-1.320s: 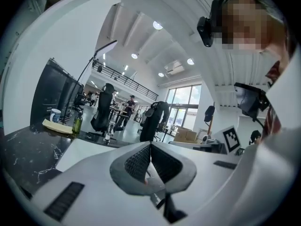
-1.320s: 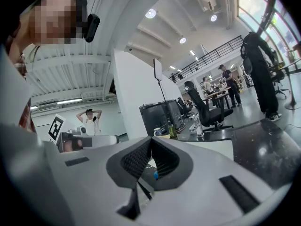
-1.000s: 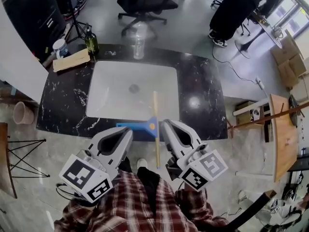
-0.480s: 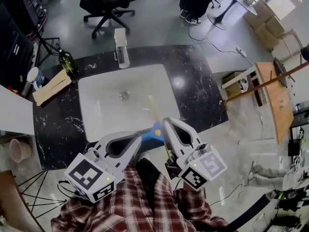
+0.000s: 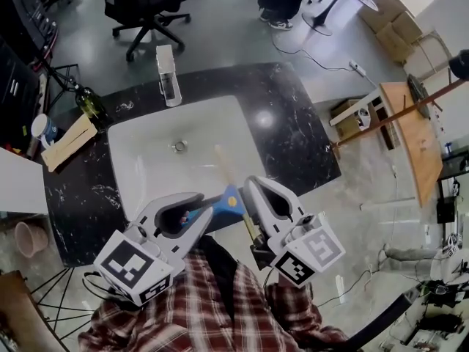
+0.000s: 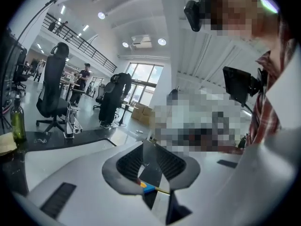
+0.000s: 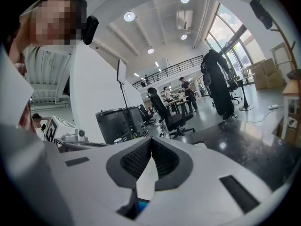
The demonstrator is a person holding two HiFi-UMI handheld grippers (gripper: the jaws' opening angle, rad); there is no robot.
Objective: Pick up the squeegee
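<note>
The squeegee [image 5: 222, 199] lies across the front rim of the white sink [image 5: 139, 169]; it has a blue head and a long wooden handle [image 5: 223, 163] that slants up into the basin. My left gripper [image 5: 199, 208] hovers just left of the blue head, its jaws opening by a narrow gap with nothing between them. My right gripper [image 5: 253, 187] sits just right of the handle, shut and empty. In the left gripper view a sliver of the blue head [image 6: 148, 188] shows below the left gripper [image 6: 149, 147]. The right gripper [image 7: 151, 144] has its tips touching.
The sink is set in a black marble counter [image 5: 293, 134]. At the back stand a clear bottle [image 5: 168, 74], a green bottle [image 5: 88, 103], a cup [image 5: 42, 129] and a wooden board [image 5: 67, 141]. An office chair [image 5: 143, 2] is beyond; a wooden table [image 5: 414, 123] stands right.
The view has swung, so the counter and squeegee now sit slanted. Both grippers have shifted and turned a little beside the blue head. The left jaws have parted slightly.
</note>
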